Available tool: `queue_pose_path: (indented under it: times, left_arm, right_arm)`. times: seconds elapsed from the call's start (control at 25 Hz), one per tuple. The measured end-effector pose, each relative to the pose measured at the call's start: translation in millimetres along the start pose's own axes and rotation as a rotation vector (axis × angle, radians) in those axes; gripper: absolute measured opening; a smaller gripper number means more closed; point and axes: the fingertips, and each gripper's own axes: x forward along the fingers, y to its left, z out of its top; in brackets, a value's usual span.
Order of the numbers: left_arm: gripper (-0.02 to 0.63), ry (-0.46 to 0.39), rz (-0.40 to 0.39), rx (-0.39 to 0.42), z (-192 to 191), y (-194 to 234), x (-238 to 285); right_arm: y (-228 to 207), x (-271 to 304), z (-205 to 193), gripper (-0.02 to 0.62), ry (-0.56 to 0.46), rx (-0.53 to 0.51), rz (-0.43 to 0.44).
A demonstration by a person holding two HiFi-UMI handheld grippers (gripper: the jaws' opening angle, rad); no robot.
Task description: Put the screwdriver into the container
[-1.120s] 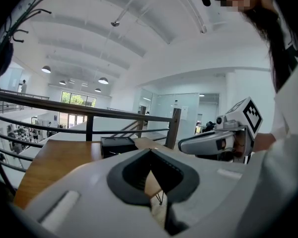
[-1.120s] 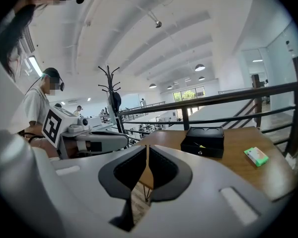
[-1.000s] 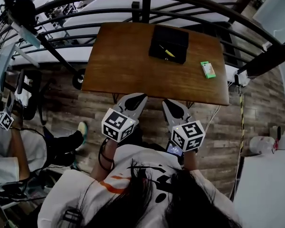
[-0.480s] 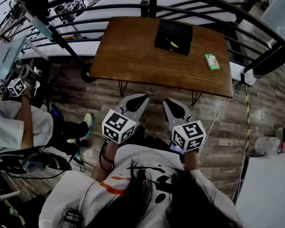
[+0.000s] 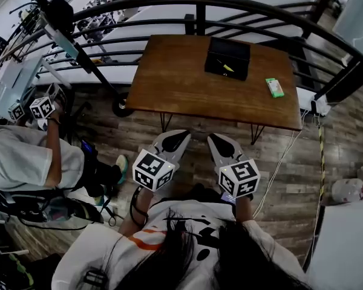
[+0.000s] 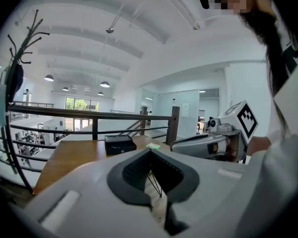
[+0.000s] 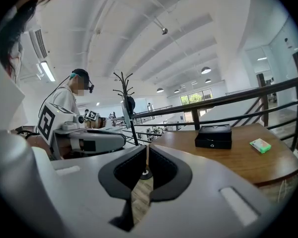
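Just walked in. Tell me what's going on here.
A person stands short of a wooden table, holding the left gripper and right gripper close to the body. Both have their jaws together with nothing between them. On the table's far side sits a black container with a small yellow item on or in it; from here I cannot tell which, or whether it is the screwdriver. A green packet lies to its right. Nothing is being handled.

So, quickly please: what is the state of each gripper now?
Left gripper: closed, jaws together, holding nothing.
Right gripper: closed, jaws together, holding nothing.
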Motion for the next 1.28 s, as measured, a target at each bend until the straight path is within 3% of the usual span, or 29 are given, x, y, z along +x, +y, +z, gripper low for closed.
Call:
queue_pose_path:
  times: [0.32,0.84,1.28]
  left_arm:
    - [0.000,-0.021,-0.029,0.007,6,10,-52]
    - [0.000,-0.026,-0.107,-0.016,-27,3,-119]
    - [0.002,-0.033,-0.139,-0.027,-43,-11,-141]
  right_arm:
    - [44,2,8,0.023,-0.010,-0.014,-0.052]
    - [123,-6,-24,0.023,0.003,-0.007,-0.112]
    - [140,-23,-39,0.023,0.008,-0.008,-0.152]
